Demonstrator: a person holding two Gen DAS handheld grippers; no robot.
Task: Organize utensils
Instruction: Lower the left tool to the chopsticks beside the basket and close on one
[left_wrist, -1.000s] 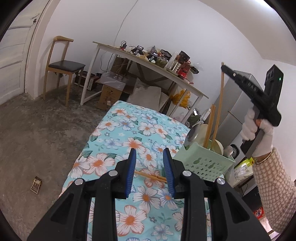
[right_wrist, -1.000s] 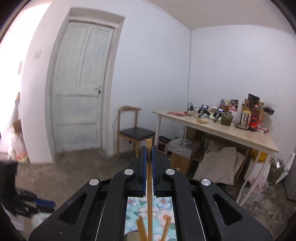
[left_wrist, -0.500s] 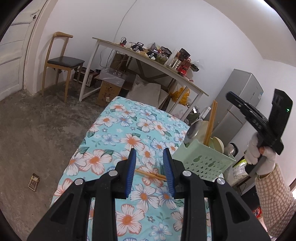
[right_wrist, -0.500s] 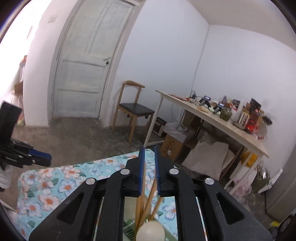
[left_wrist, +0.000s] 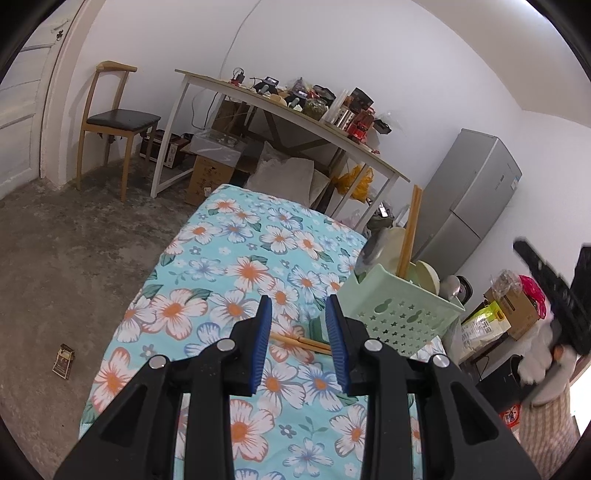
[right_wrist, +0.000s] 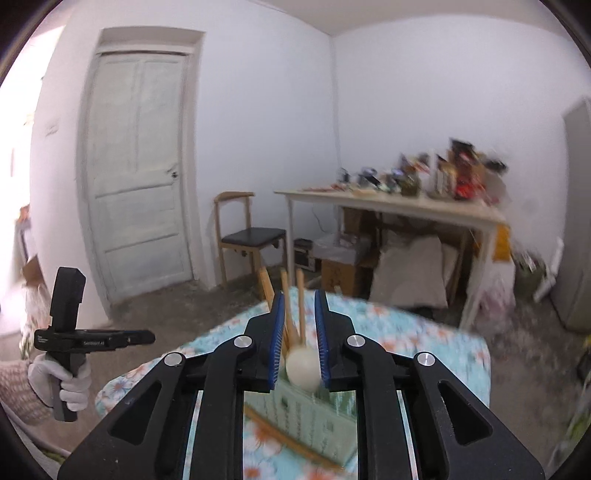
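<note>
Two chopsticks (left_wrist: 301, 341) lie beside the basket (left_wrist: 402, 317).

The right tongs (right_wrist: 299, 341) released the chopstick (left_wrist: 410, 230) into the basket (left_wrist: 402, 314), jaws opening.

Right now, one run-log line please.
right gripper: opening, empty | wooden chopsticks: upright in green perforated basket | left gripper: open above loose chopsticks

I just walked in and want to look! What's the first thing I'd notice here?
Probably the bright blue tablecloth with big orange and white flowers, filling the middle of the room. At its right edge stands a mint-green basket with wooden chopsticks poking up out of it. Two more chopsticks lie on the cloth beside it.
</note>
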